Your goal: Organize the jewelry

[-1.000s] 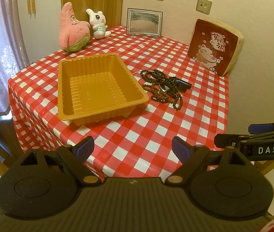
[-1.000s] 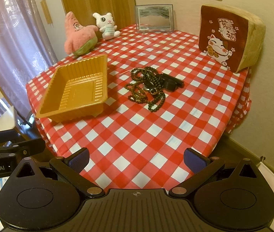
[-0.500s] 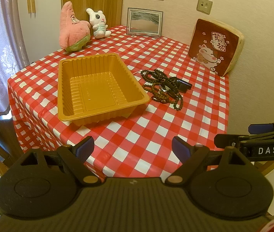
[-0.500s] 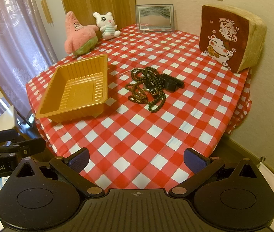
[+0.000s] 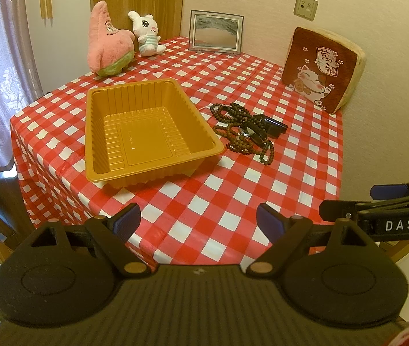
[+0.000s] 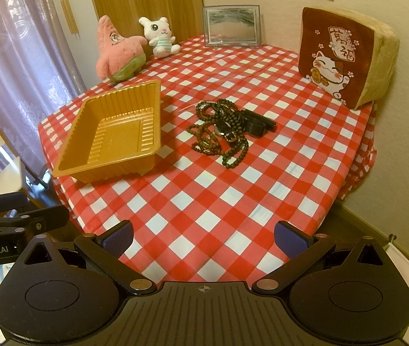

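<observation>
Left wrist view: the left gripper point(image 5: 194, 220) hangs over the near edge of the red-and-white checked tablecloth point(image 5: 204, 207), its blue-padded fingers spread wide and holding nothing. The ribbed orange plastic tray point(image 5: 105, 155) sits empty; just beside its right rim lies the tangled heap of dark beaded strands point(image 5: 243, 132), with a round metal-faced piece among the beads and a black strap-like object point(image 5: 273, 122) touching its far side. This view alone shows the right gripper from the side, at the frame's right edge, well short of the heap. Right wrist view: the right gripper point(image 6: 203, 238), fingers likewise apart and empty, faces the heap point(image 6: 218, 132) almost head-on; here the strands' overlaps and the loop trailing toward the camera are plainer, and the gap between heap and tray point(image 6: 158, 109) is visible. Probable hazards: because the strands interlock, a pinch on one may drag the whole heap or shed part of it in transit; a low approach may catch the cloth; a nudged tray may slide.
</observation>
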`<state>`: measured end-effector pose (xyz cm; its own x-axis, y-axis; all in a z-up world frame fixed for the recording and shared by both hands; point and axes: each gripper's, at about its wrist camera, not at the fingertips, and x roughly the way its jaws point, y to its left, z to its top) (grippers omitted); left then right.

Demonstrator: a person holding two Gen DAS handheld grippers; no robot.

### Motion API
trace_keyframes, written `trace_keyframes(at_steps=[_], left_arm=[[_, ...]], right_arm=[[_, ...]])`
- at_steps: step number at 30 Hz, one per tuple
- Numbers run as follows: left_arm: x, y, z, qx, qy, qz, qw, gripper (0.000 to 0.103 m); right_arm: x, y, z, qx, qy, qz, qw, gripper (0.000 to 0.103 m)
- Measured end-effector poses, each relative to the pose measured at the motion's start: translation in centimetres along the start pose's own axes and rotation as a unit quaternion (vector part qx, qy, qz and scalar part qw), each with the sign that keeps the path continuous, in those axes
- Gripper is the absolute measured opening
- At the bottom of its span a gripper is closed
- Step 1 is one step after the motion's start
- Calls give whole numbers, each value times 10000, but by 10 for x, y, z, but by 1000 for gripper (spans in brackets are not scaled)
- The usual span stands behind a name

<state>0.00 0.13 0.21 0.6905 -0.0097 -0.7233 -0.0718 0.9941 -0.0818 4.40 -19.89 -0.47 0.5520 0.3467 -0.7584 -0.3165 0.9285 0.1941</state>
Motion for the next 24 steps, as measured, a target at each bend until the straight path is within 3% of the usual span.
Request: trace_keyframes(at_steps=[24], left_arm=[[8,1,-1,-4,73,-18,10000,86]], right_arm=[[19,-4,10,-19,67,29,10000,103]])
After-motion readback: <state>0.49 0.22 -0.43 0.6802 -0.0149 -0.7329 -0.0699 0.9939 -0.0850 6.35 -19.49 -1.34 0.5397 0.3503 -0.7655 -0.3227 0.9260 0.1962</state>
